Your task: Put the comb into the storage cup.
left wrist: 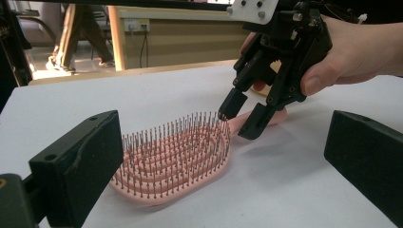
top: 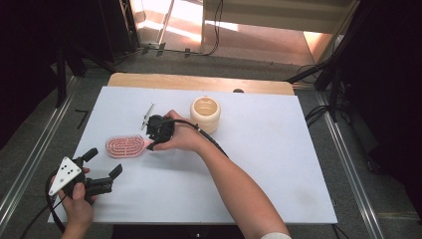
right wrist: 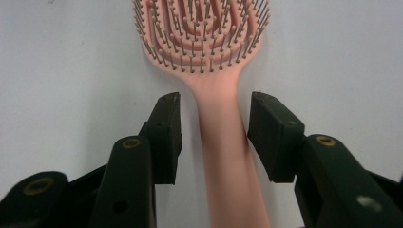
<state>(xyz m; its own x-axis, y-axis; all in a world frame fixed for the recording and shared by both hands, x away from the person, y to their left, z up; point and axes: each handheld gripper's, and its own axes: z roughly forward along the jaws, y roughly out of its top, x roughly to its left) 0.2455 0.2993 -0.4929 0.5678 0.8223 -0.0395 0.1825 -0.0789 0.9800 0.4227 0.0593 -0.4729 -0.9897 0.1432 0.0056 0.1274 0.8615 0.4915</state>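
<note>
One pink hairbrush (top: 125, 146) lies bristles-up on the white table (top: 259, 164), its head toward the table's left side and its handle pointing toward the middle. There are two grippers, one in each of the person's hands.

The right gripper (top: 153, 142) is at the brush's handle. In the right gripper view its two black jaws stand on either side of the pink handle (right wrist: 223, 142), with a narrow strip of white table showing between each pad and the handle, so they straddle it without pressing on it. The left gripper view shows the same gripper tilted down, its two tips at the handle just behind the bristled head (left wrist: 176, 156).

The left gripper (top: 105, 167) sits near the table's front left corner, apart from the brush, and carries one grey three-cornered plate (top: 66, 174) on top. Its jaws are spread wide with nothing between them; in its own view they frame the brush from either side at a distance.

Beyond the brush, two other things rest on the table: one cream-coloured ribbed cup (top: 205, 113), open at the top, just beyond the right hand (top: 181, 137), and one thin metal tool (top: 148, 115), too small to identify, lying beyond the brush's handle and left of the cup.
</note>
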